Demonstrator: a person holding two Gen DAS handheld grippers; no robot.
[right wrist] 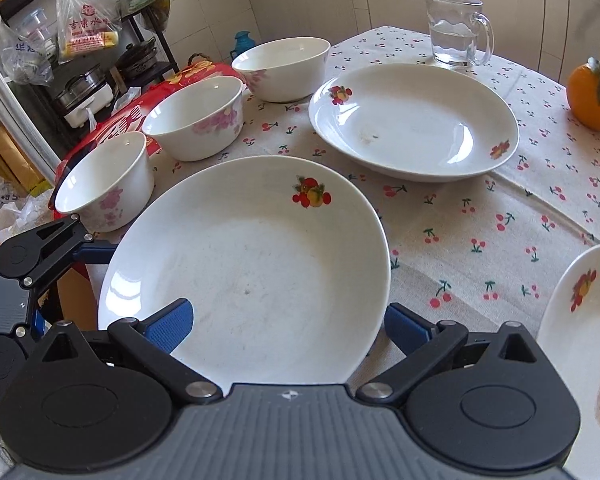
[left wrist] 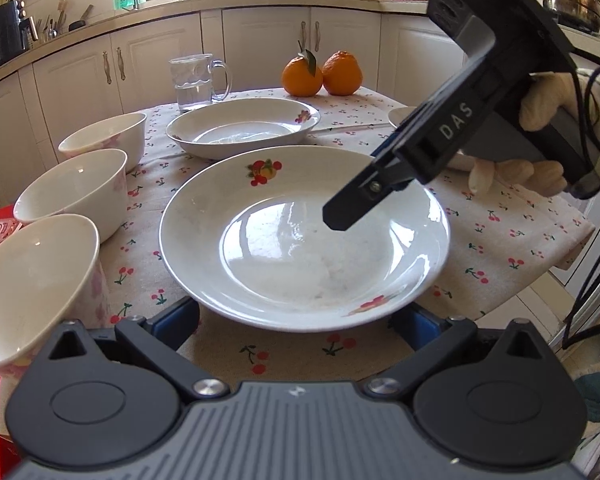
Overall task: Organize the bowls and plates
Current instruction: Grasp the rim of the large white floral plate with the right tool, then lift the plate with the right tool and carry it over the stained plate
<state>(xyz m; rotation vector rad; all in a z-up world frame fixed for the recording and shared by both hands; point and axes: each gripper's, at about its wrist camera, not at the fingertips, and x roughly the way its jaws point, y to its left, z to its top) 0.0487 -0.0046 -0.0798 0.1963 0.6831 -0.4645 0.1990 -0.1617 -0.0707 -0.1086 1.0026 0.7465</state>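
Both tools wide open, holding nothing. Left tool (left wrist: 296,320) sits at the 6 o'clock rim of the near plate (left wrist: 304,240), jaws straddling it, not clamped. Right tool (right wrist: 288,324) hovers over the same plate from 3 o'clock. Nothing stacked yet, by my read: second plate (right wrist: 414,120) lies apart at 12 o'clock, third plate (right wrist: 580,340) near 2 o'clock, three bowls (right wrist: 196,120) stand in a separate row at 9–11 o'clock on the table (right wrist: 480,220). All stacking left.
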